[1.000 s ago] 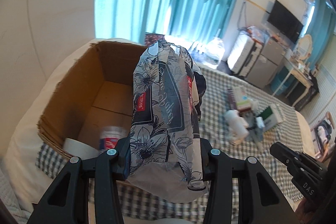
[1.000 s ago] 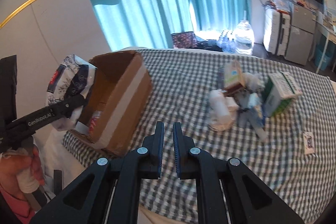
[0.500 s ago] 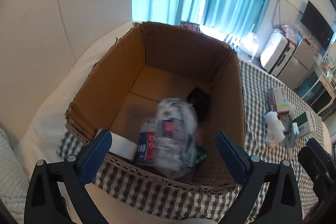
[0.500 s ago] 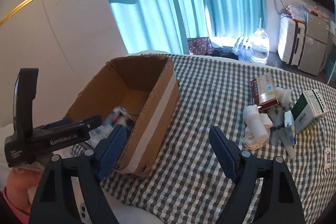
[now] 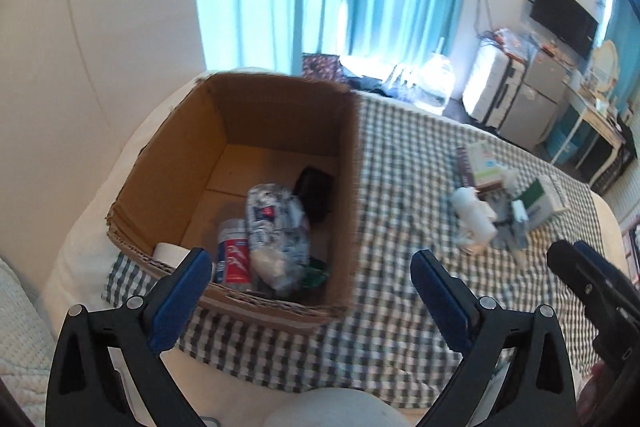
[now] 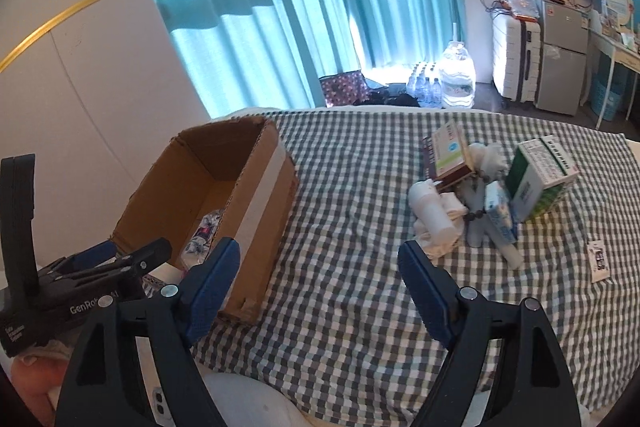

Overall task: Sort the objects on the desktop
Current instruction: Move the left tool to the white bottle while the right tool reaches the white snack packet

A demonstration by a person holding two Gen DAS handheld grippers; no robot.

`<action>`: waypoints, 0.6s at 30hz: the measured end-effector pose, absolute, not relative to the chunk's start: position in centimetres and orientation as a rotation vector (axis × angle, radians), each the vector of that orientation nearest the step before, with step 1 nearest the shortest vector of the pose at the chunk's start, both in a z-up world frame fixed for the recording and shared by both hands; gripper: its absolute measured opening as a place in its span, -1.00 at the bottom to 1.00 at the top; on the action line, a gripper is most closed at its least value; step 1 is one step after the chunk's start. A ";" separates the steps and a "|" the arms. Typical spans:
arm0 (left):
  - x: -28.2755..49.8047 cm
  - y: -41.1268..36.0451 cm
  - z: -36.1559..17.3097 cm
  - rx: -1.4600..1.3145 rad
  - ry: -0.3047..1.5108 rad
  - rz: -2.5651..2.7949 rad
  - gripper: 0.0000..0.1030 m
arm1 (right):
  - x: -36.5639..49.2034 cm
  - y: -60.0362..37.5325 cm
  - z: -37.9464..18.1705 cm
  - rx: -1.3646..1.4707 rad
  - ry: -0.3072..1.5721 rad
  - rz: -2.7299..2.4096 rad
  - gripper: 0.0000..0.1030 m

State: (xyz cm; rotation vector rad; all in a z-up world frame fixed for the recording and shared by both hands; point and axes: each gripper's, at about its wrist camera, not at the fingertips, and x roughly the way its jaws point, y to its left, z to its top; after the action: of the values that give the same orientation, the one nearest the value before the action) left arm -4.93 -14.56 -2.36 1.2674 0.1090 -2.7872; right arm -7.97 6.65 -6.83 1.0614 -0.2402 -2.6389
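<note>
A brown cardboard box [image 5: 352, 163] [image 6: 256, 195] stands at the left end of the checked cloth. A floral tissue pack [image 5: 276, 227] [image 6: 204, 231] lies inside it beside a red-labelled bottle [image 5: 234, 259], a dark object [image 5: 316, 191] and a white roll [image 5: 170, 253]. My left gripper [image 5: 312, 283] is open and empty, above the box's near edge. My right gripper [image 6: 320, 279] is open and empty over the cloth. To the right lies a pile: a white bottle [image 6: 430, 209], a green and white carton [image 6: 536, 179], a flat box [image 6: 450, 155].
A small sachet [image 6: 598, 261] lies on the cloth at the far right. Teal curtains [image 6: 300, 7], a water jug [image 6: 458, 79], a suitcase and a small fridge stand beyond the bed. A white wall runs along the left.
My left gripper opened and dropped the floral tissue pack into the box, then swung to the right. My right gripper went from shut to wide open.
</note>
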 end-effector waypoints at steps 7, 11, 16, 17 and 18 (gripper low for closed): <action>-4.0 -8.9 -1.7 1.266 0.072 -2.876 1.00 | -5.3 11.9 -4.7 1.000 -0.277 -2.723 0.62; -4.2 -5.3 -2.4 1.304 0.073 -2.909 1.00 | -4.2 16.5 -5.0 1.019 -0.346 -2.773 0.62; -5.6 -1.9 -4.6 1.411 0.108 -2.899 1.00 | -3.7 22.6 -6.5 1.095 -0.425 -2.855 0.62; -6.0 -1.4 -5.0 1.428 0.109 -2.891 1.00 | -3.8 23.8 -6.9 1.126 -0.440 -2.871 0.62; -6.4 -0.9 -5.5 1.443 0.104 -2.883 1.00 | -3.9 24.9 -7.4 1.152 -0.440 -2.885 0.62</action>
State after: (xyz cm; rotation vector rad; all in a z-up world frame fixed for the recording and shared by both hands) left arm -6.42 -0.87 -5.49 1.4429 0.1040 -2.8830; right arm -3.86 24.87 -7.44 1.1521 -0.4399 -2.8854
